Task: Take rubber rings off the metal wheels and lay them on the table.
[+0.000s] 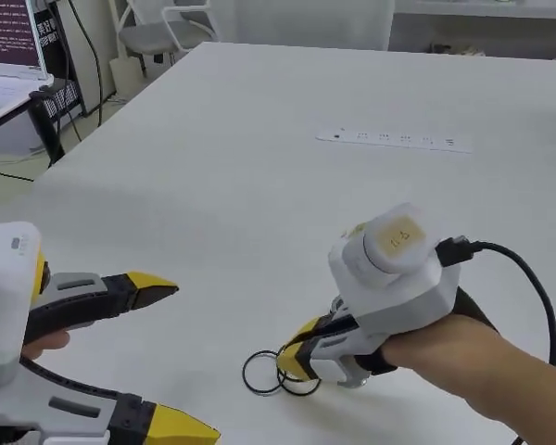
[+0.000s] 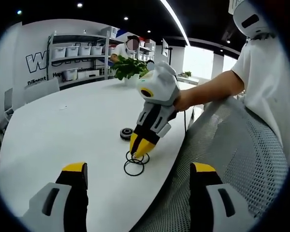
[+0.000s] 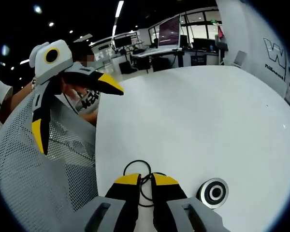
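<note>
1. R gripper [image 3: 146, 180]: jaws almost together with just a sliver of gap, tips down at the table. In its own view a ring's wire runs thru that gap, but I can't tell if it's pinched or already let go.
2. L gripper [image 1: 167, 357]: jaws spread wide, nothing in them. It hangs at the near left, well apart from the rings, aimed across at the R one.
3. Rings [image 1: 245, 373]: black and thin, lying flat on the table [image 1: 259, 185] right at the R tips. They overlap each other, close to the near edge.
4. Wheel [image 3: 213, 192]: flat on the table just beside the R jaws, on their right in that view. Too small to tell if it's got any rubber on it.
5. Step, imo: the put-down part. The ring is off the wheel and at table level, so it's basically drop and back off.
6. Next move needs: open R a bit wider, then lift straight up so the tip doesn't drag the thin ring or flick it over the edge. If the wheel has more rubber, L prob has to pin it while R peels.
7. Count: 2 grippers, 2 rings that I can make out, 1 wheel. Plus 1 power strip [image 1: 394, 139] way out mid-table, not involved.
</note>
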The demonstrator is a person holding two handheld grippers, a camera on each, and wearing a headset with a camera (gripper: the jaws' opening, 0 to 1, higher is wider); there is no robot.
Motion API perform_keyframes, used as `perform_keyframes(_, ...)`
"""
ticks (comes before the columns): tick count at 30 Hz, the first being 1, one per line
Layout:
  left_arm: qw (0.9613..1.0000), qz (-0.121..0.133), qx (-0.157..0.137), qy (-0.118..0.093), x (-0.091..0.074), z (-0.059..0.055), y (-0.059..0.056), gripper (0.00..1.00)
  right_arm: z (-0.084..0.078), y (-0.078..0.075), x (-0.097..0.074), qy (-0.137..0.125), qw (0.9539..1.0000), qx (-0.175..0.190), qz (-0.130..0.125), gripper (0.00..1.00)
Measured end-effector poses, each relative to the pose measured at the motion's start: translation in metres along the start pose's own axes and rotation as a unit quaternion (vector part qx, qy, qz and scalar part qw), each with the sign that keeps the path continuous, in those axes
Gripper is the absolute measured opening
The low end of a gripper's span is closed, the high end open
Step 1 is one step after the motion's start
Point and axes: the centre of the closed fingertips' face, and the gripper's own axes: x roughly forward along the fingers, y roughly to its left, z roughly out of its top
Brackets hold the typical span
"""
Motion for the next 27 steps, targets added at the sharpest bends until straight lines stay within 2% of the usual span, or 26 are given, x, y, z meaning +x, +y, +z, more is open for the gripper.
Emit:
perform_keyframes(5,1.0000,0.000,0.000,0.001,0.000,0.000,0.000,0.85,0.010,-0.005,-0.008,-0.020,0.9997,0.007,-0.008,0.07)
perform_keyframes(11,1.0000,0.000,-0.001,0.003,0.000,-0.001,0.000,0.85,0.028,-0.012,-0.022,-0.058,0.9980,0.018,-0.017,0.09)
perform_keyframes(19,1.0000,0.000,0.000,0.006,0.000,-0.002,0.000,0.85,0.055,-0.022,-0.048,-0.127,0.9908,0.040,-0.024,0.14)
perform_keyframes(22,0.9998,-0.001,0.017,0.010,0.001,0.001,-0.001,0.86,0.059,-0.028,-0.056,-0.142,0.9884,0.043,-0.031,0.15)
perform_keyframes(27,0.9996,-0.004,0.028,0.011,-0.001,0.006,-0.002,0.86,0.062,-0.042,-0.072,-0.171,0.9822,0.065,-0.044,0.16)
